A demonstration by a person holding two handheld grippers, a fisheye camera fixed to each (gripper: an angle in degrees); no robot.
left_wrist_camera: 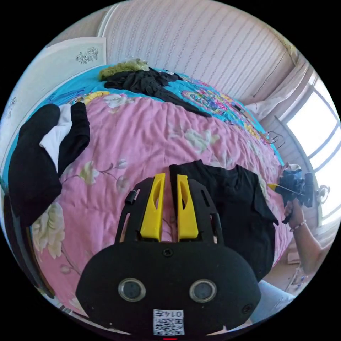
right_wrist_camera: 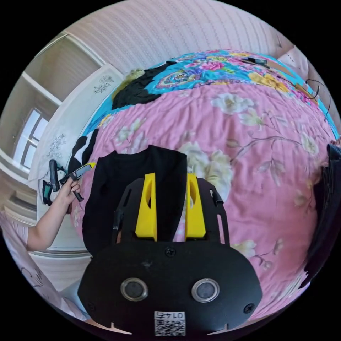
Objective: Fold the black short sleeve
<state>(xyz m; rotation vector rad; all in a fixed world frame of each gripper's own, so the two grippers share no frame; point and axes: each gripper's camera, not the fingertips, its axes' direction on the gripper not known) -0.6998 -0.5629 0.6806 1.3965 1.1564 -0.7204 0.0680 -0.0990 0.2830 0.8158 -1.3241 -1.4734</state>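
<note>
Two grippers, one black shirt (left_wrist_camera: 234,209) lying on my pink flowery bedspread (left_wrist_camera: 142,142).

Left gripper (left_wrist_camera: 169,177) has its yellow jaws nearly together with just a thin gap and nothing between them; the shirt sits just to its right, collar corner right by the tips. Right gripper (right_wrist_camera: 170,176) hangs over the shirt's right edge, jaws apart, not pinching anything as far as I can see. More dark clothes (left_wrist_camera: 39,167) piled off to the left.
</note>
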